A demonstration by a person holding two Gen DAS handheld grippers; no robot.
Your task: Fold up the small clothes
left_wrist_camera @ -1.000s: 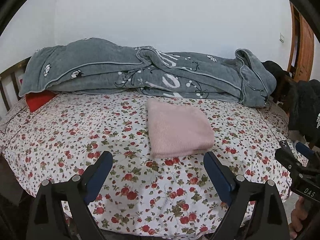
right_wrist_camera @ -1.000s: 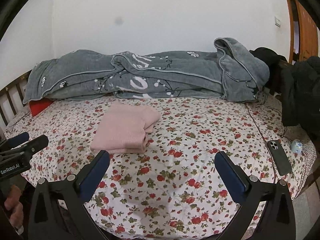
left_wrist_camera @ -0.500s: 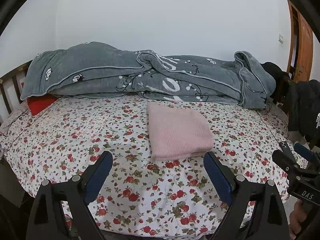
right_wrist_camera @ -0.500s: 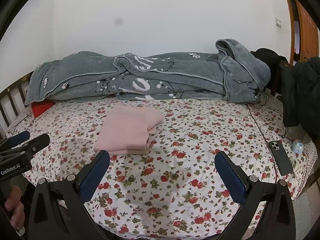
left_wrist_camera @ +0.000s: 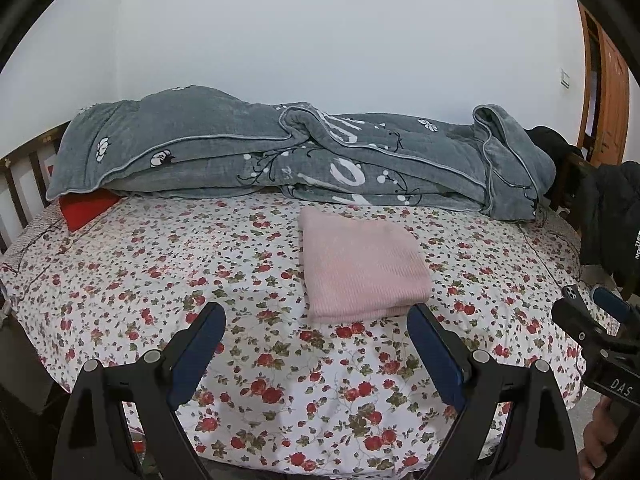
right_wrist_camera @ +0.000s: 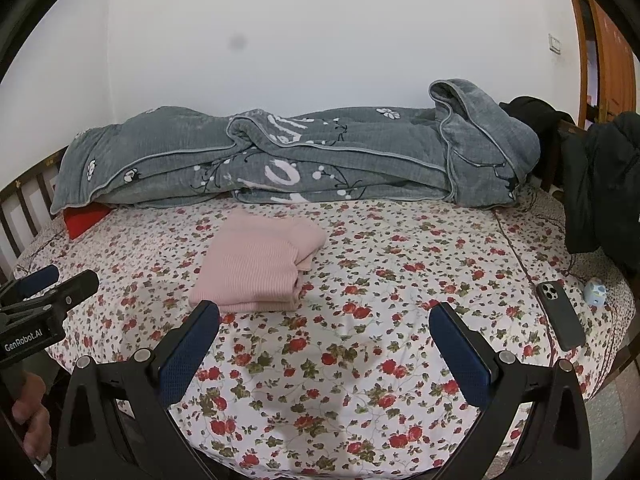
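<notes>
Pink folded garment (left_wrist_camera: 362,266) lies on the floral bedsheet (left_wrist_camera: 160,264); both grippers' fingers (left_wrist_camera: 196,356) (right_wrist_camera: 460,358) spread wide, holding nothing.

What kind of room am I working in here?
Most likely a home bedroom. A bed with a red-flowered white sheet fills both views, a grey quilted blanket is bunched along the wall, and a folded pink knit garment lies on the sheet. A dark smartphone lies near the bed's edge.

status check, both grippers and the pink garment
Left gripper open, empty. Right gripper open, empty. Folded pink knit garment lying flat on floral bedsheet, untouched. Nothing in the way.
</notes>
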